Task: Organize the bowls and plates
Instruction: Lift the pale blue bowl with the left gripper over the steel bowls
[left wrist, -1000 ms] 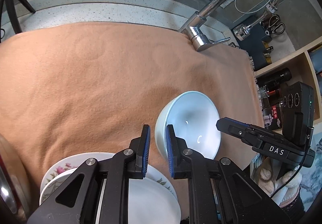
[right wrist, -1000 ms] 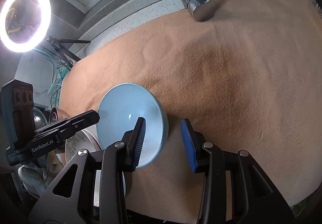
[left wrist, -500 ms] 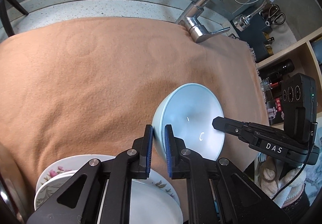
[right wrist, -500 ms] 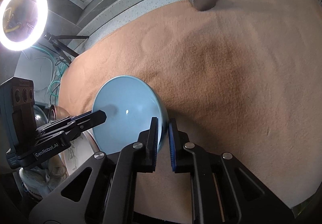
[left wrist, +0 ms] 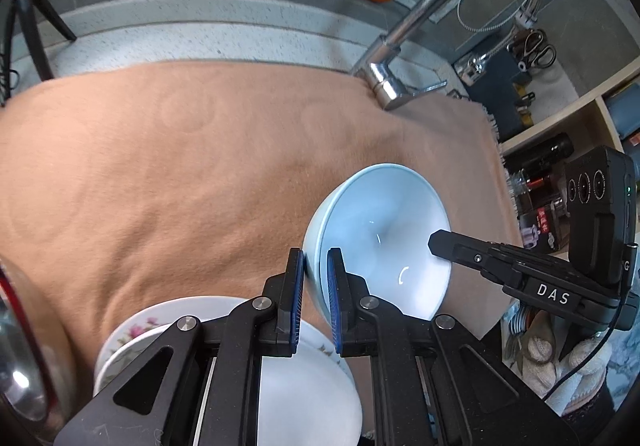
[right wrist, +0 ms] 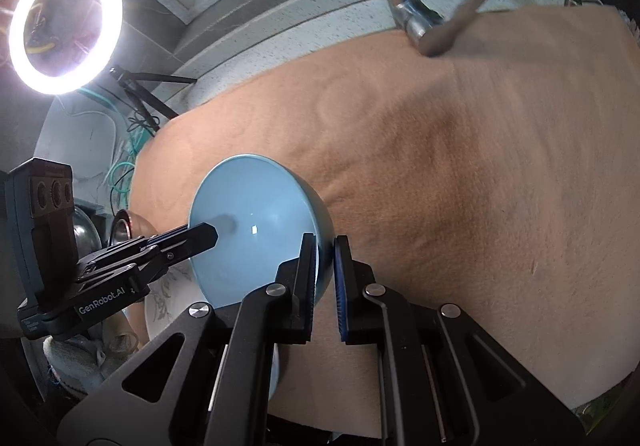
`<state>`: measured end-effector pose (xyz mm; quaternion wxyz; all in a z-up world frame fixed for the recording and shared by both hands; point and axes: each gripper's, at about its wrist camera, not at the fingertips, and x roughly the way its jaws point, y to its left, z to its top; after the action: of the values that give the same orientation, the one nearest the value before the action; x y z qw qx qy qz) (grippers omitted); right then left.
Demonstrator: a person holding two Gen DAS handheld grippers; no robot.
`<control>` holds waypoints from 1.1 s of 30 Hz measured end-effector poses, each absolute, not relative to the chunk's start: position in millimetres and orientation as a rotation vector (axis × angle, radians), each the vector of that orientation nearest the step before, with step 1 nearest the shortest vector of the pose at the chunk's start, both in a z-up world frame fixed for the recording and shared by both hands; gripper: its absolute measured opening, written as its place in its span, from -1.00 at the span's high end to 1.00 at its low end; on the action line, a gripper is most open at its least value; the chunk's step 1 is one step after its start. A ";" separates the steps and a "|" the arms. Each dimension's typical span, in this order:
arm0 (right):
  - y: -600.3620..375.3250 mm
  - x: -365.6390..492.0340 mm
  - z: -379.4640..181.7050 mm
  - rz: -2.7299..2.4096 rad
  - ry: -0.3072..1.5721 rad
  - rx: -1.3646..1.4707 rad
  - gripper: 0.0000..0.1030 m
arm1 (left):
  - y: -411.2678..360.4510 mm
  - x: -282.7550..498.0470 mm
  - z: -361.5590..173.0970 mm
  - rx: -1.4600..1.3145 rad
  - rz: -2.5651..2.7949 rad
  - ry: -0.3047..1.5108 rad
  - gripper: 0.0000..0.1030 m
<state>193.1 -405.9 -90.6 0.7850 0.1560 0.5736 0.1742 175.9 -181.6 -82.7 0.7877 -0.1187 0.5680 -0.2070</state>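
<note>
A speckled grey stone desk (left wrist: 168,41) lies under a wide peach-brown fleece cloth (left wrist: 180,173) that covers most of it. On the cloth sits a stack of white floral-rimmed plates (left wrist: 136,330), beside a shiny steel bowl (left wrist: 24,358) at the left edge.

We see a pale blue bowl (left wrist: 384,230), glossy and empty, tilted on its side above the tan cloth, its rim pinched at two opposite edges. Just below it sits a stack of white plates (left wrist: 304,394): a plain white plate on top, and under it a plate with pink floral trim (left wrist: 134,330) along its rim.
</note>
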 end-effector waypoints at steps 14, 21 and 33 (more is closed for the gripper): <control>-320.5 190.7 -38.7 0.533 1.165 0.236 0.83 | -99.2 142.9 -42.5 -0.340 -0.344 1.105 0.80; -264.1 182.8 -30.9 0.630 1.159 0.188 0.83 | -52.3 121.5 -31.4 -0.383 -0.257 1.066 0.80; -177.2 169.9 -33.1 0.745 1.179 0.111 0.83 | 21.8 93.3 -31.9 -0.442 -0.126 1.049 0.80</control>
<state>169.9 -177.2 -33.1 0.7652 0.0510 0.5424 0.3430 93.3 21.8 -31.9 0.8405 -0.2090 0.4963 -0.0594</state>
